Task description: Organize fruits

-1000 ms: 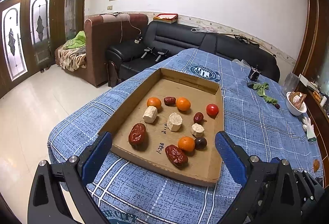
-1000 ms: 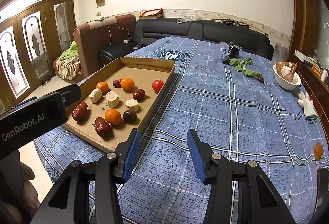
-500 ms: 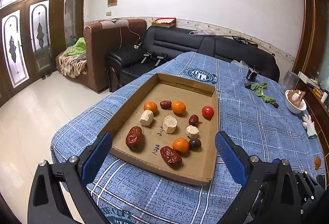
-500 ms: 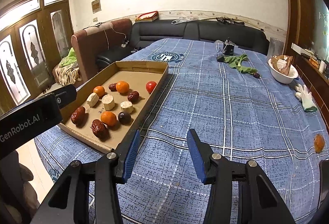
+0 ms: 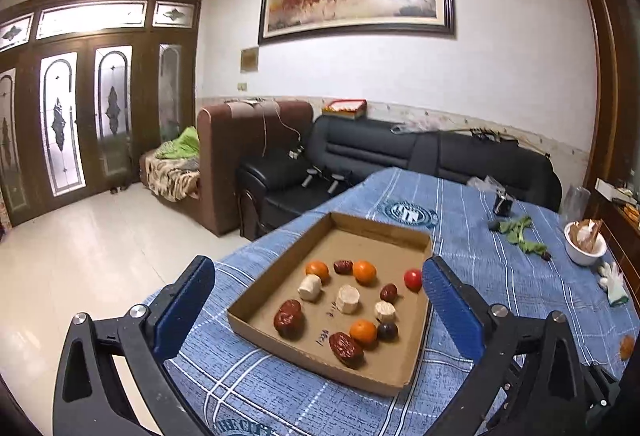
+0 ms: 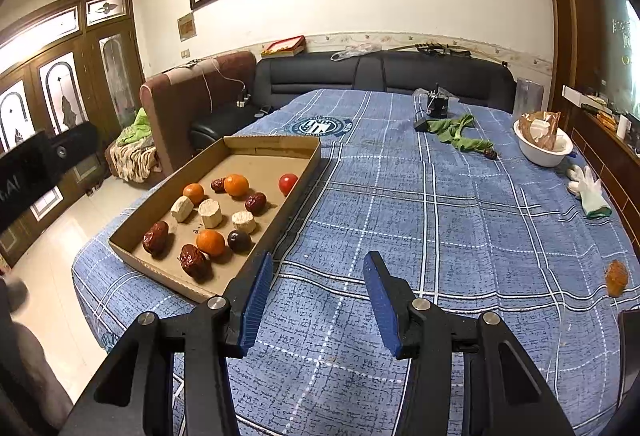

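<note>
A shallow cardboard tray (image 5: 256,299) (image 6: 276,145) lies near the table's left edge. In it are three oranges (image 5: 364,271) (image 6: 236,184), a red tomato (image 5: 413,279) (image 6: 288,183), several dark red dates (image 5: 288,317) (image 6: 156,236), a dark plum (image 5: 387,330) (image 6: 239,240) and three pale cut chunks (image 5: 347,298) (image 6: 210,213). My left gripper (image 5: 318,300) is open wide and empty, held above and in front of the tray. My right gripper (image 6: 318,302) is open and empty over the blue cloth, right of the tray's near corner.
The table has a blue plaid cloth (image 6: 440,220). At the far right are a white bowl (image 6: 542,148), a white glove (image 6: 588,188), green leaves (image 6: 456,130) and a small black item (image 6: 438,106). An orange scrap (image 6: 616,276) lies near the right edge. Sofas (image 5: 400,152) stand behind.
Both grippers have pulled back and tilted upward, so the tray sits lower and smaller in view. Both stay open. The fruits have not moved.
</note>
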